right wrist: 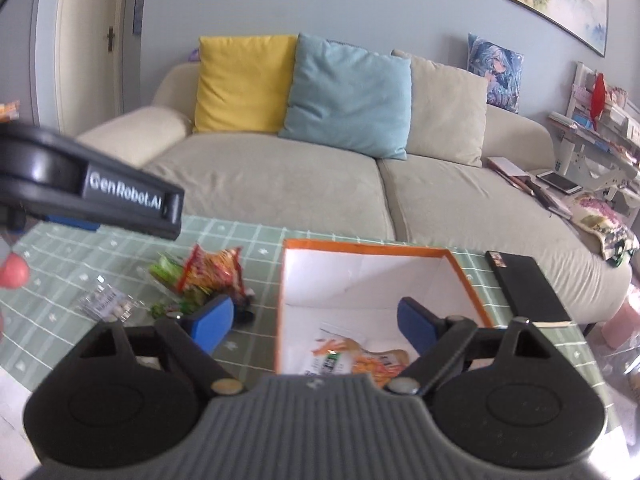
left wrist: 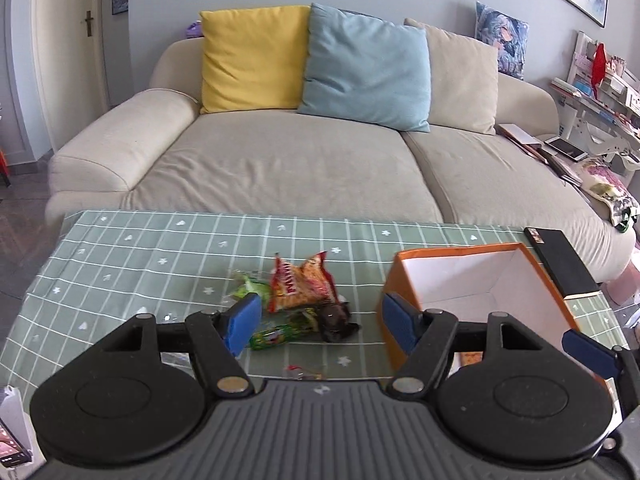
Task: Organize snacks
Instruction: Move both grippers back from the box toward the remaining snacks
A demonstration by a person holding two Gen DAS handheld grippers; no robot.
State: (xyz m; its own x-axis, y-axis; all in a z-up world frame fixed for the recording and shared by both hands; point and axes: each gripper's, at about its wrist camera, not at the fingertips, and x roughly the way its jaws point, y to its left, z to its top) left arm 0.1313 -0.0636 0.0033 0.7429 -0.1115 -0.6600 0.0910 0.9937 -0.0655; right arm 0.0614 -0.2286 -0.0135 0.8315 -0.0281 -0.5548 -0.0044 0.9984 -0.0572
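Observation:
Several snack packets lie on the green checked tablecloth (left wrist: 160,264): a red and orange packet (left wrist: 300,286), a green one (left wrist: 276,334) and a dark one (left wrist: 336,318). My left gripper (left wrist: 322,322) hovers over this pile, open, with nothing between its blue pads. To the right stands an orange box (left wrist: 472,252) with white inside walls. My right gripper (right wrist: 314,322) hangs open over the box's left wall (right wrist: 280,300), holding nothing. A packet printed with orange sticks (right wrist: 352,356) lies on the box floor. A clear packet (right wrist: 104,300) rests left of the pile (right wrist: 212,272).
A flat black case (left wrist: 560,264) lies on the table right of the box. Behind the table is a beige sofa (left wrist: 280,160) with yellow, blue and beige cushions. Shelves and a phone (left wrist: 566,148) are at the far right. The left gripper's black side (right wrist: 120,200) crosses the right wrist view.

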